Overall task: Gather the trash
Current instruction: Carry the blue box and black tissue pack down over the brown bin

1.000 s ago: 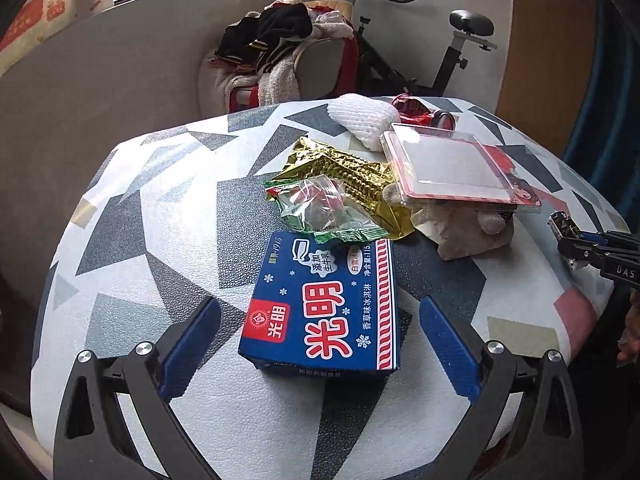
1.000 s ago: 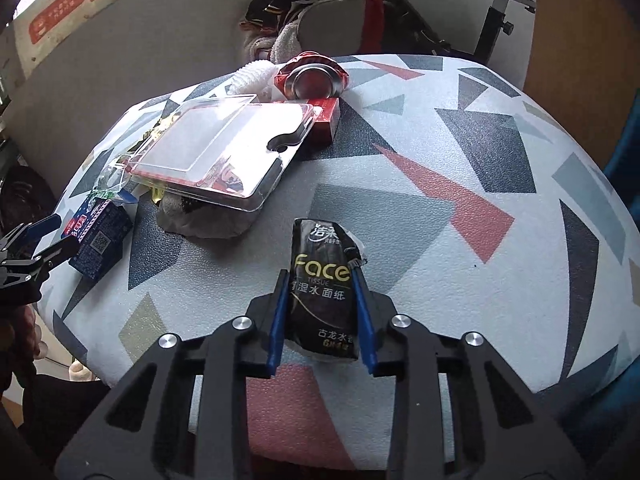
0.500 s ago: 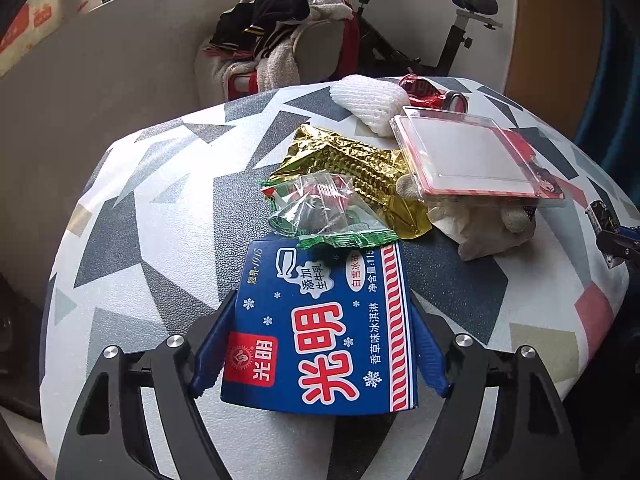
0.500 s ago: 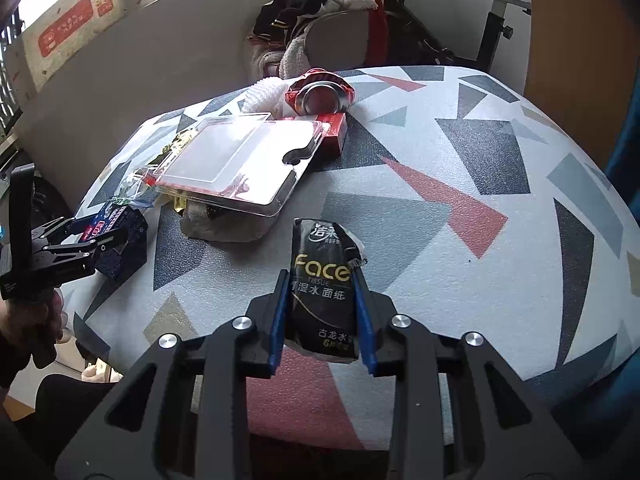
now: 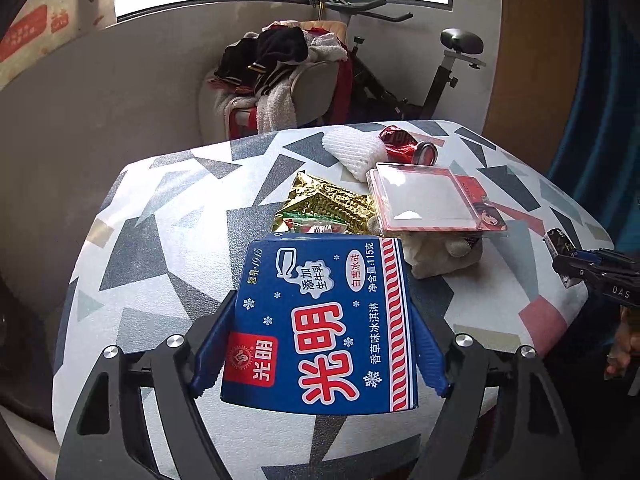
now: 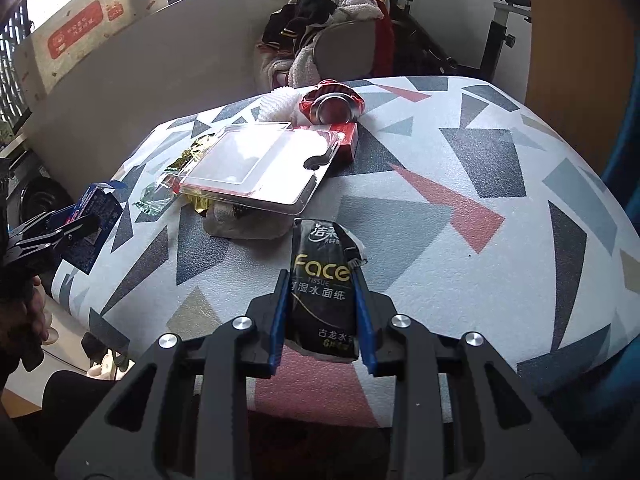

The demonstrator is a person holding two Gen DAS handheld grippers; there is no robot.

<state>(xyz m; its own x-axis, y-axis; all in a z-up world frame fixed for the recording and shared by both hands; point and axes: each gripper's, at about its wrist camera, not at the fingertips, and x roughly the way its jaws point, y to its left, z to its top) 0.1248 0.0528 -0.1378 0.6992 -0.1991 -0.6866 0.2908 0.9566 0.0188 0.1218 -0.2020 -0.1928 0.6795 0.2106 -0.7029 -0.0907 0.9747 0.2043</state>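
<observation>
My left gripper (image 5: 320, 312) is shut on a blue ice-cream box (image 5: 320, 320) with red and white lettering and holds it lifted above the table (image 5: 152, 248). My right gripper (image 6: 322, 284) is shut on a black tissue pack (image 6: 322, 276) marked "Face", held over the table's near edge. Both also show across views: the left gripper with the box (image 6: 88, 216), the right gripper with the pack (image 5: 560, 244).
On the patterned table lie a gold wrapper (image 5: 324, 200), a green clear wrapper (image 5: 316, 226), a clear plastic blister tray (image 6: 256, 164), a crumpled paper wad (image 5: 436, 256), white foam netting (image 5: 352, 150), a crushed red can (image 6: 332, 106) and a red box (image 6: 346, 142). A chair piled with clothes (image 5: 288, 76) and an exercise bike (image 5: 440, 68) stand behind.
My left gripper closed on the blue ice-cream box and lifted it off the table. My right gripper kept its hold on the tissue pack and rose slightly.
</observation>
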